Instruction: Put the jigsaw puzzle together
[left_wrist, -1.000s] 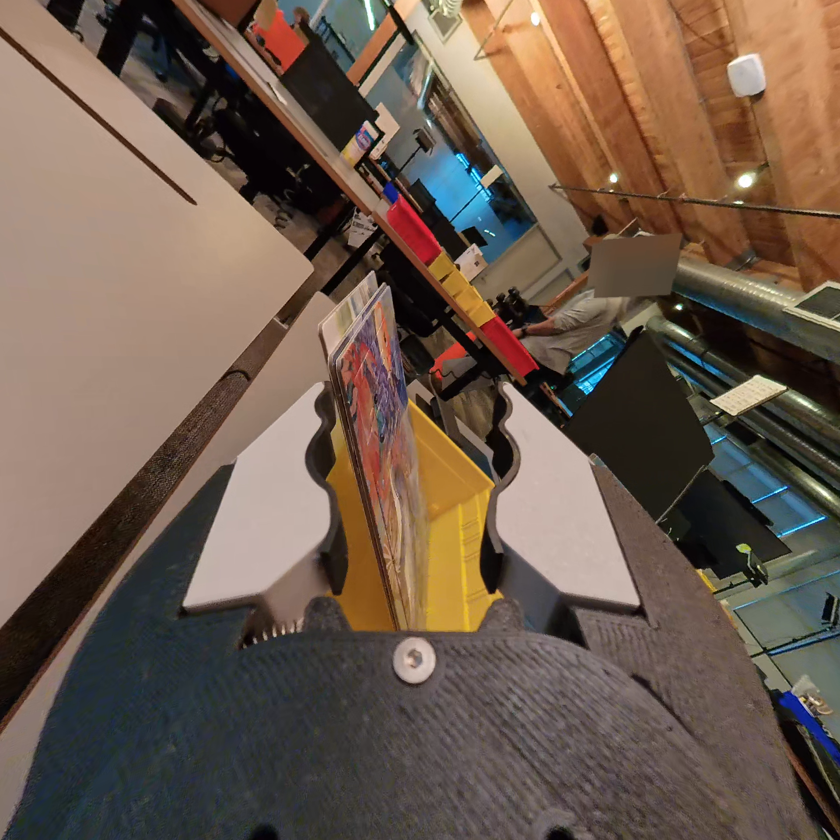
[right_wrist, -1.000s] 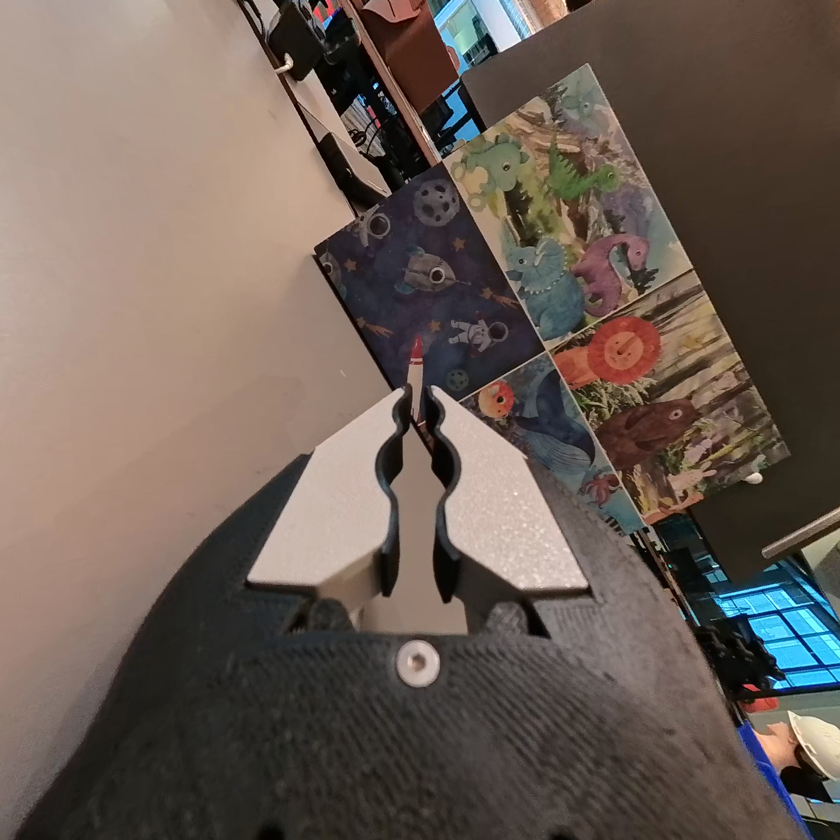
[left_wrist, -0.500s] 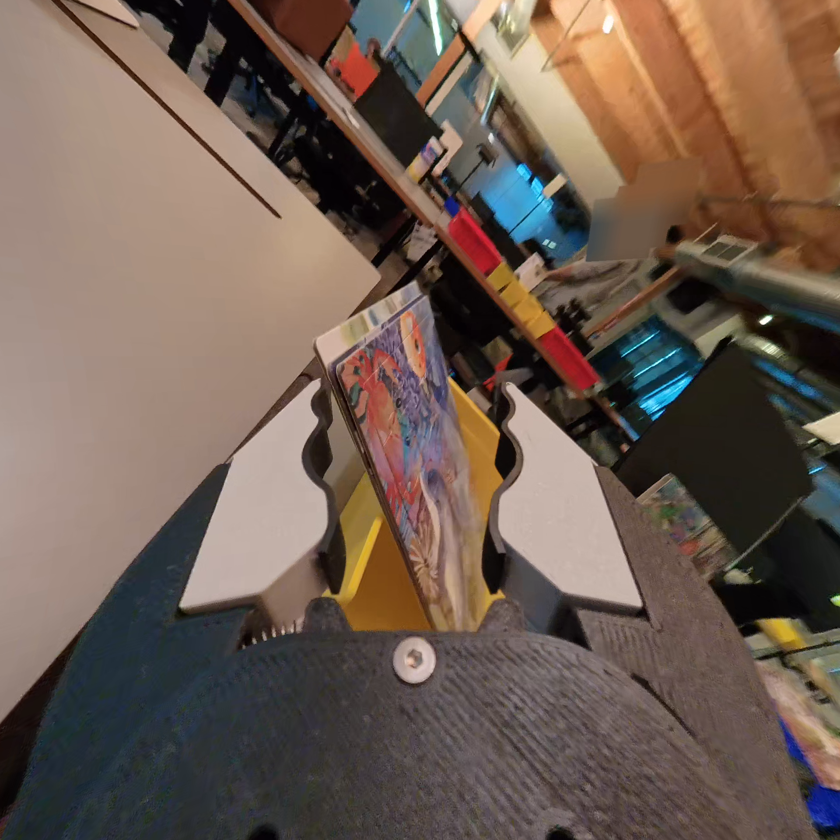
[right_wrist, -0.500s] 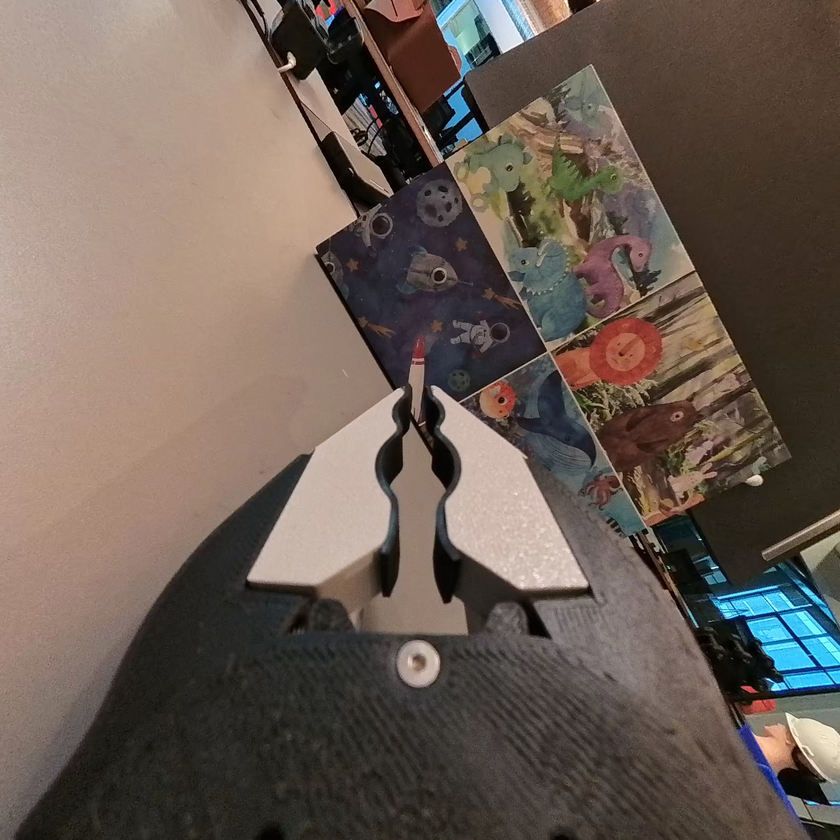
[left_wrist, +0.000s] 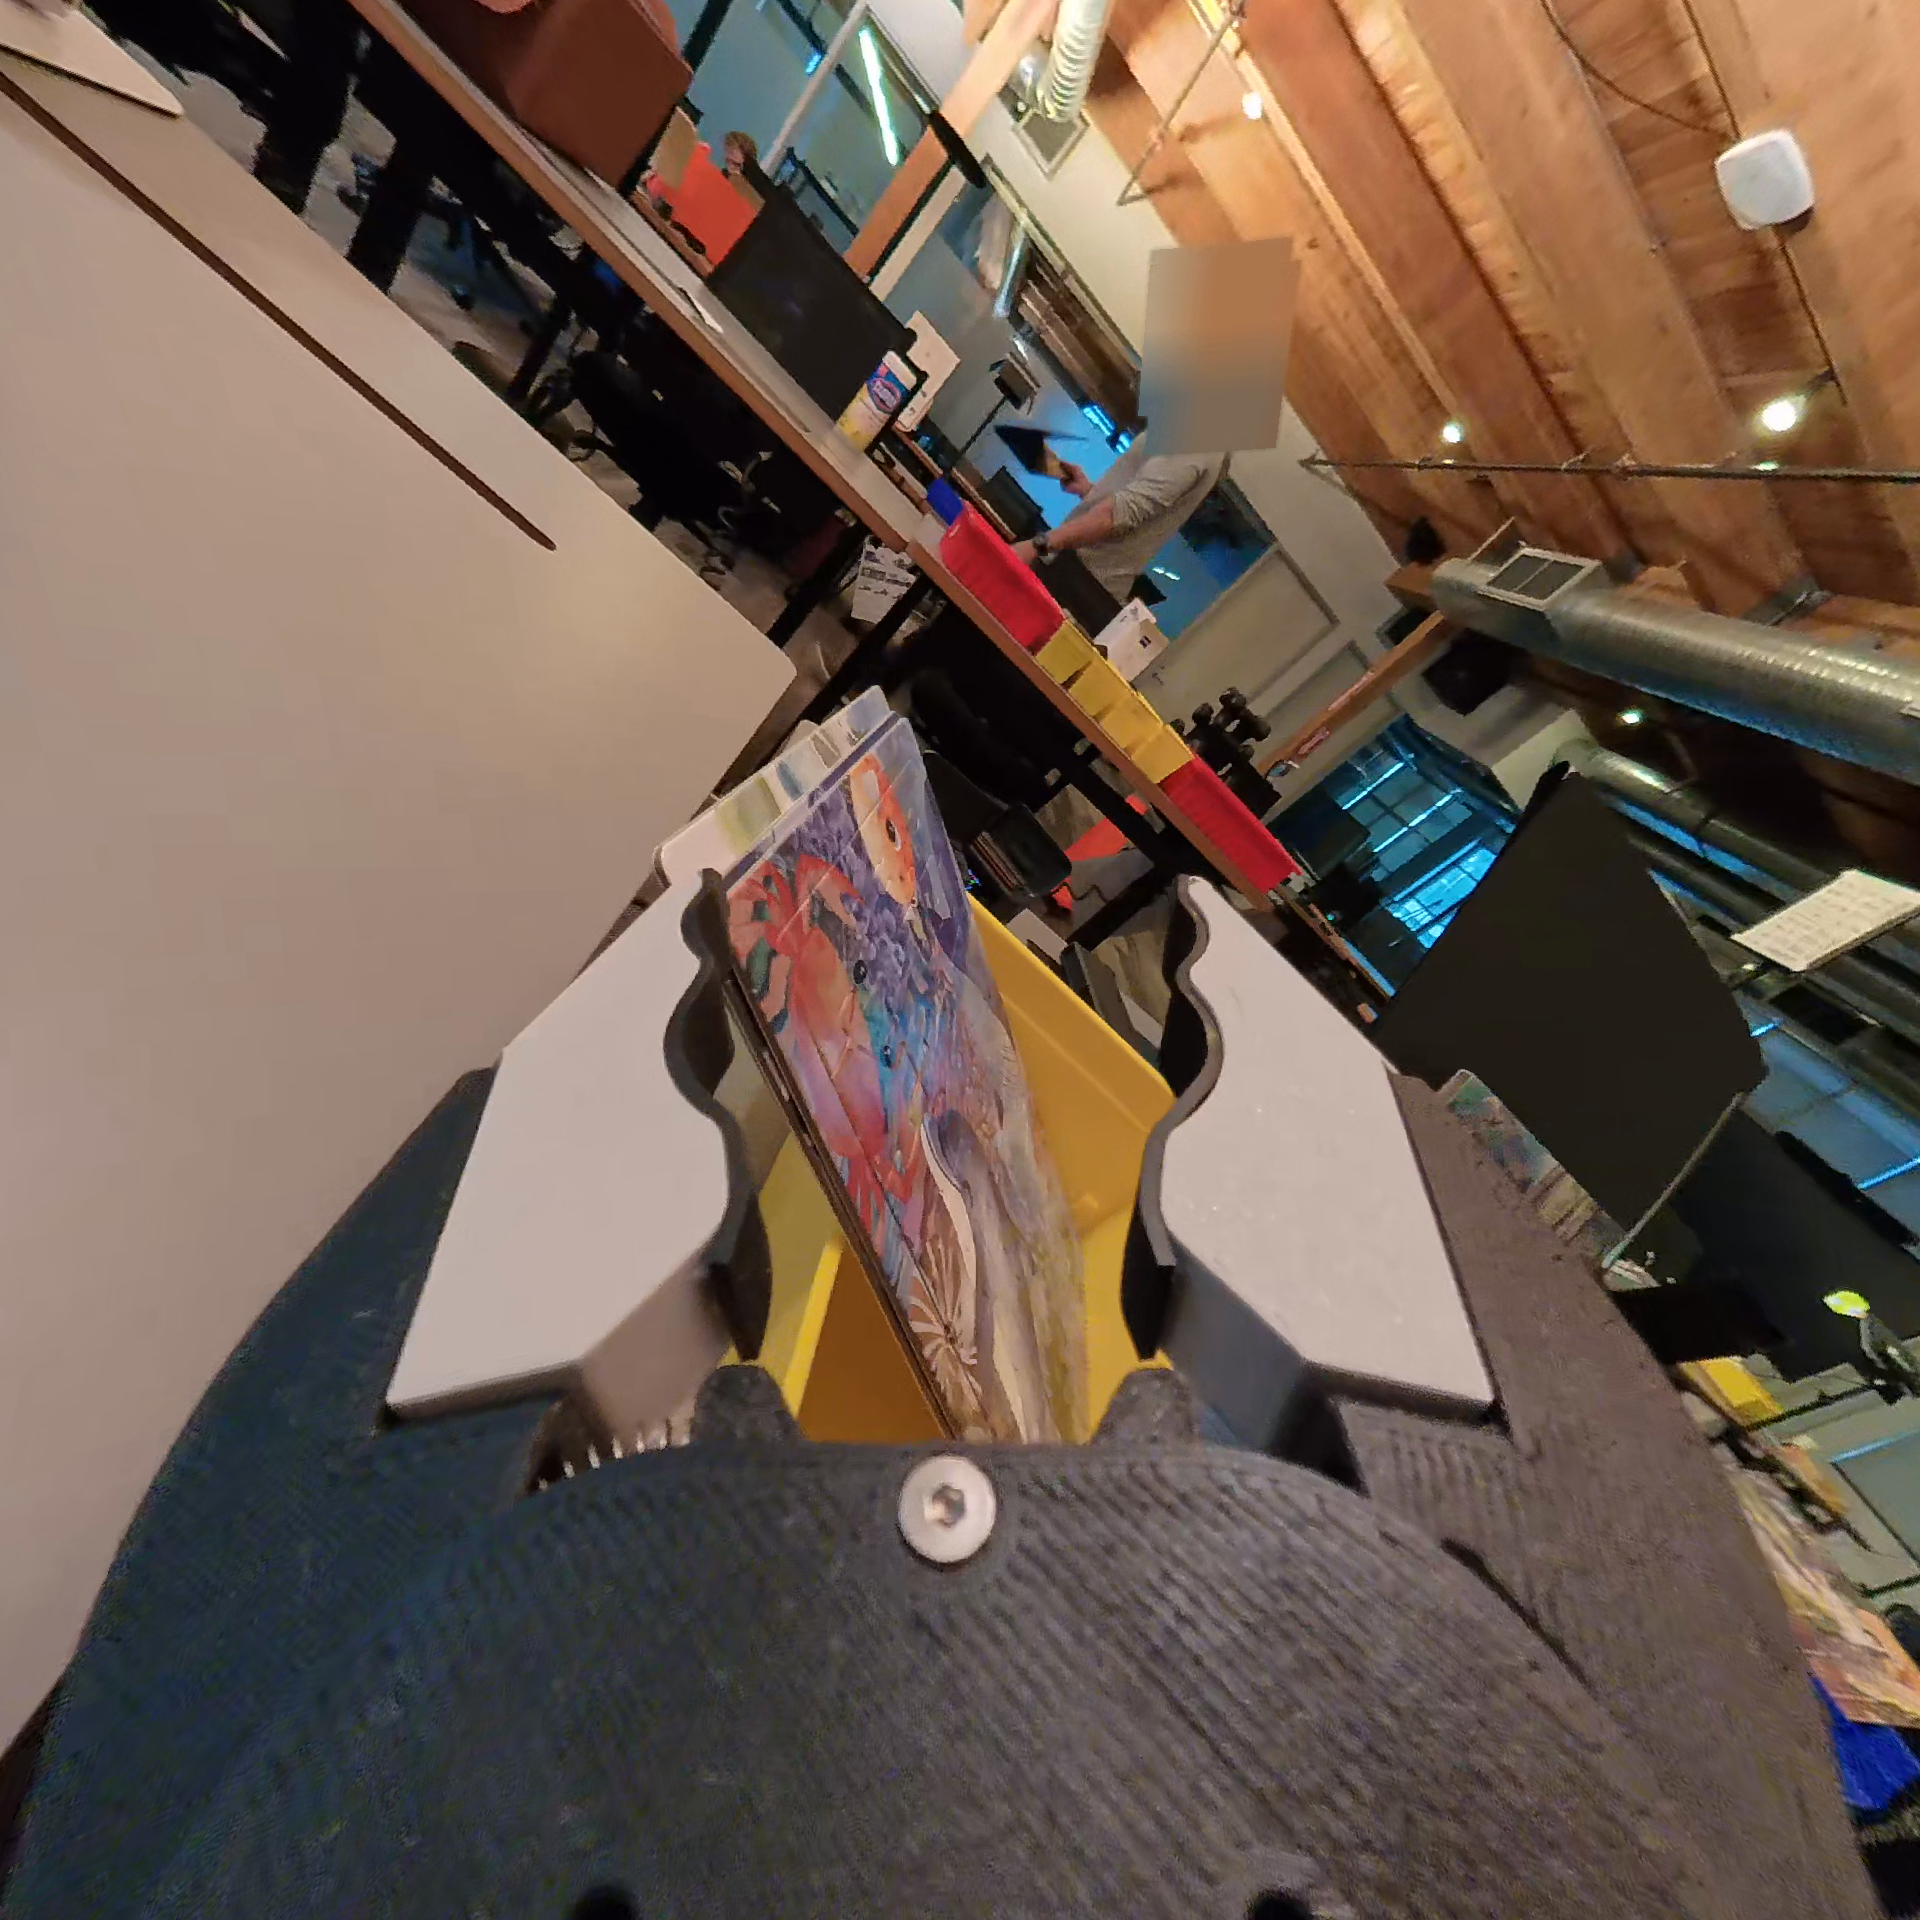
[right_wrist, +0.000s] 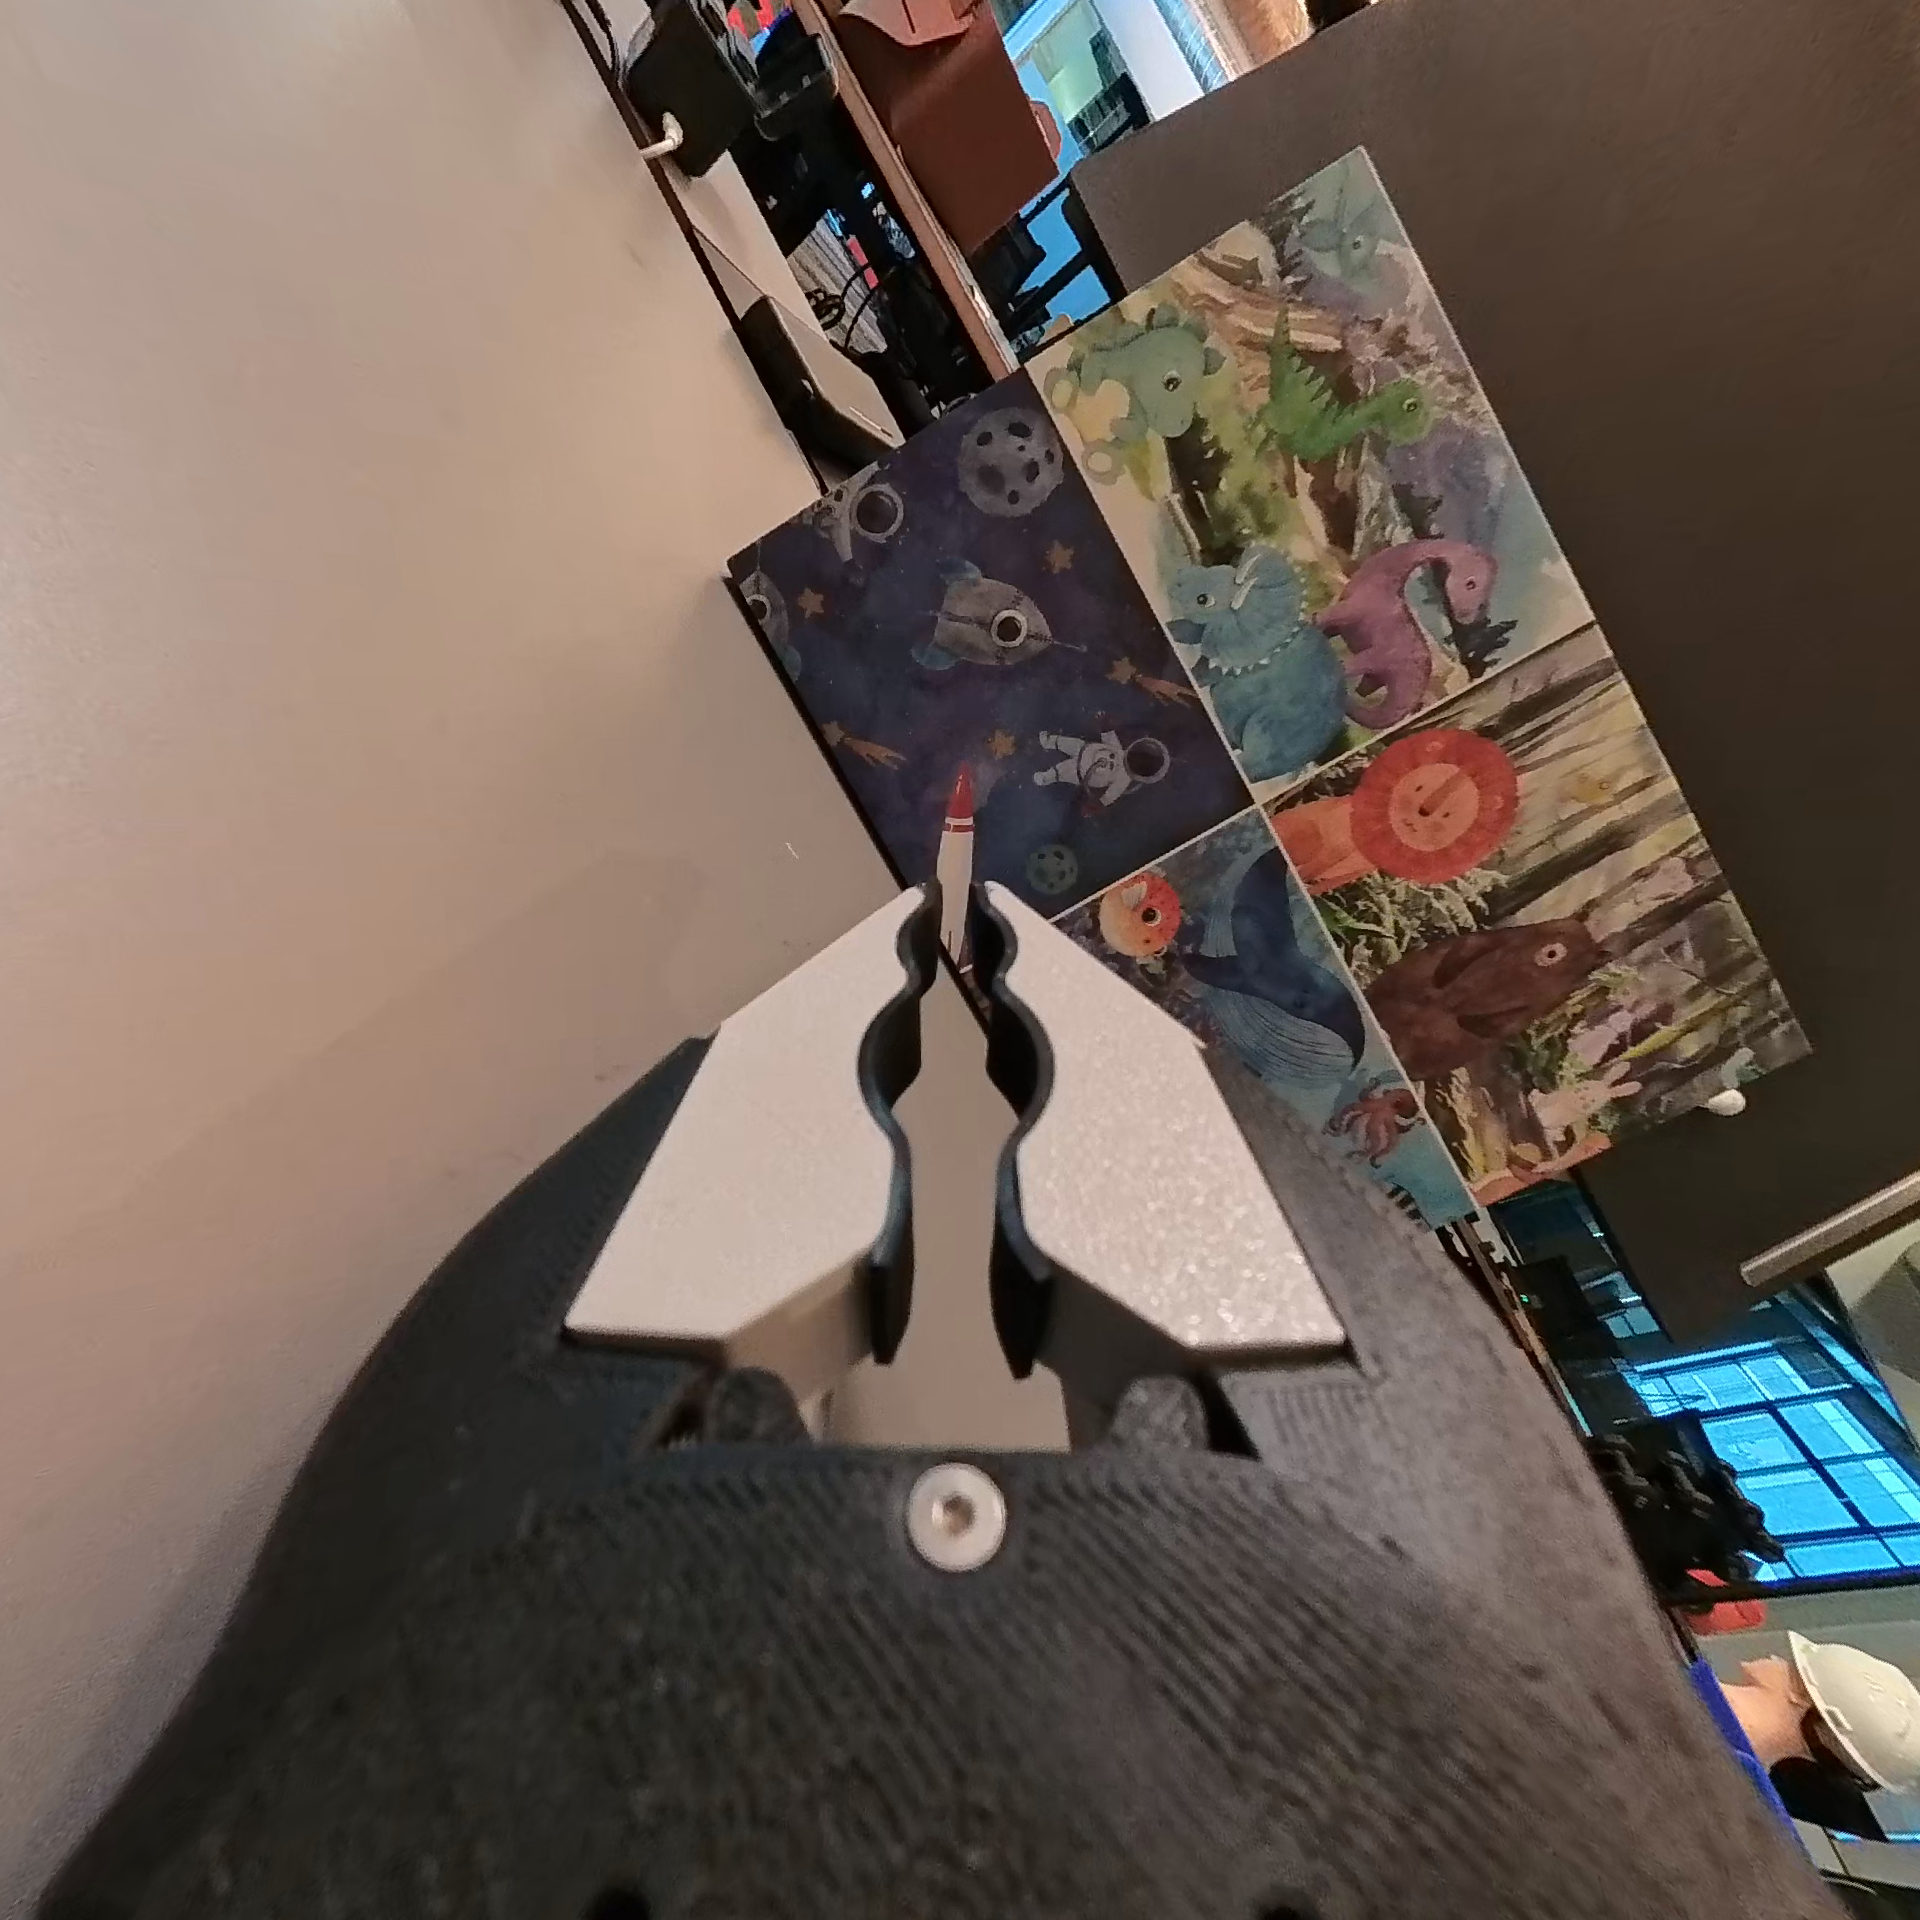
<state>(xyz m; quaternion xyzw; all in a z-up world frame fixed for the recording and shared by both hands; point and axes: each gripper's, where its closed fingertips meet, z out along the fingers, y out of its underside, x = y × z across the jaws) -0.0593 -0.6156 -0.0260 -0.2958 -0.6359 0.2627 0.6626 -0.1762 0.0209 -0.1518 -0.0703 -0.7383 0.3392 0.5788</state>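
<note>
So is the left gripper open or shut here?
Open: the left gripper has wide-apart fingers, with the puzzle boards standing between them in the yellow bin.

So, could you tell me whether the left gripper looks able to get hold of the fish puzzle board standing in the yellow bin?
Probably yes: the left gripper is open, with the fish puzzle board already standing between its fingers above the yellow bin.

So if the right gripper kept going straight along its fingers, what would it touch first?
Most likely the space picture at the lower left of the four-picture sheet: the right gripper, nearly shut and empty, points at the small red-tipped rocket there. Depth is unclear, so the gap to it can't be judged.
</note>
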